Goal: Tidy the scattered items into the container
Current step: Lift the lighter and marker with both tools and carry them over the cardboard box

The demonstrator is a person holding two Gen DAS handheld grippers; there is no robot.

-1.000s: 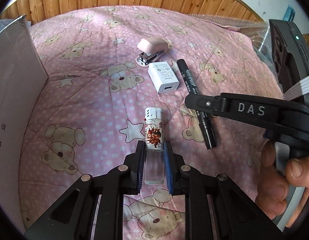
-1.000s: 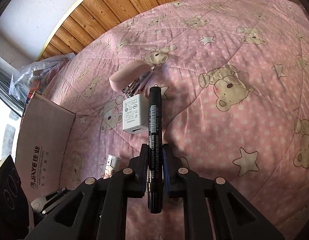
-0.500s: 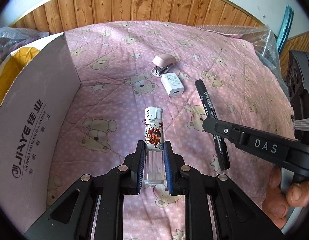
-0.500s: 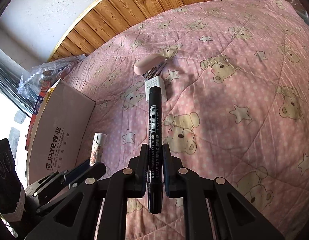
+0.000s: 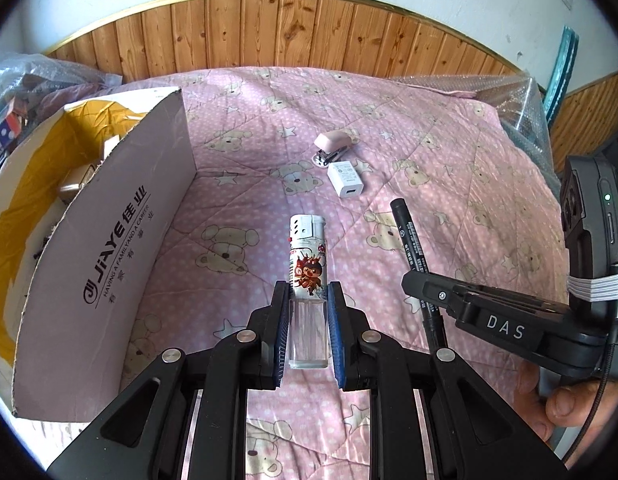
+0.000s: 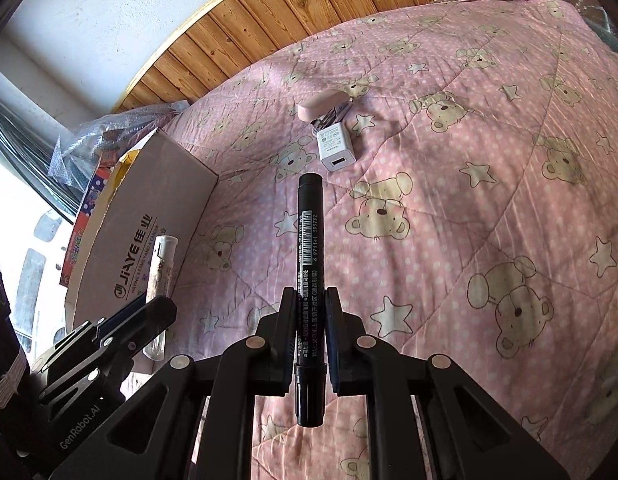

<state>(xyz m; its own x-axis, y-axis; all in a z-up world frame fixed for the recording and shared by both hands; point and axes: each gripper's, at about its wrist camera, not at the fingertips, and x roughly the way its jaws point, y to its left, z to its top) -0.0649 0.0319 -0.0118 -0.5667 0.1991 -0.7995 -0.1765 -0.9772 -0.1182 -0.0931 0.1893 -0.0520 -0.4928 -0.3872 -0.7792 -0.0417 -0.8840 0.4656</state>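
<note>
My left gripper (image 5: pixel 308 296) is shut on a clear lighter (image 5: pixel 308 264) with a cartoon label, held above the pink bear quilt. My right gripper (image 6: pixel 310 300) is shut on a black marker (image 6: pixel 309 240), also held above the quilt. In the left wrist view the right gripper (image 5: pixel 413 280) and marker (image 5: pixel 409 240) are to the right. In the right wrist view the left gripper (image 6: pixel 165 308) with the lighter (image 6: pixel 162 268) is at lower left. The open cardboard box (image 5: pixel 109 216) stands to the left, also in the right wrist view (image 6: pixel 149 216). A pink stapler (image 5: pixel 331 145) and a white charger (image 5: pixel 345 179) lie on the quilt.
The stapler (image 6: pixel 323 109) and charger (image 6: pixel 335 146) lie side by side in the middle of the quilt (image 6: pixel 469 200). Wood panelling (image 5: pixel 309 32) runs behind the bed. Bubble wrap and clutter (image 5: pixel 25 92) lie beyond the box. Bubble wrap (image 5: pixel 521 96) covers the right edge.
Both grippers have risen and pulled back from the quilt with the lighter and the marker. The box has come further into view on the left.
</note>
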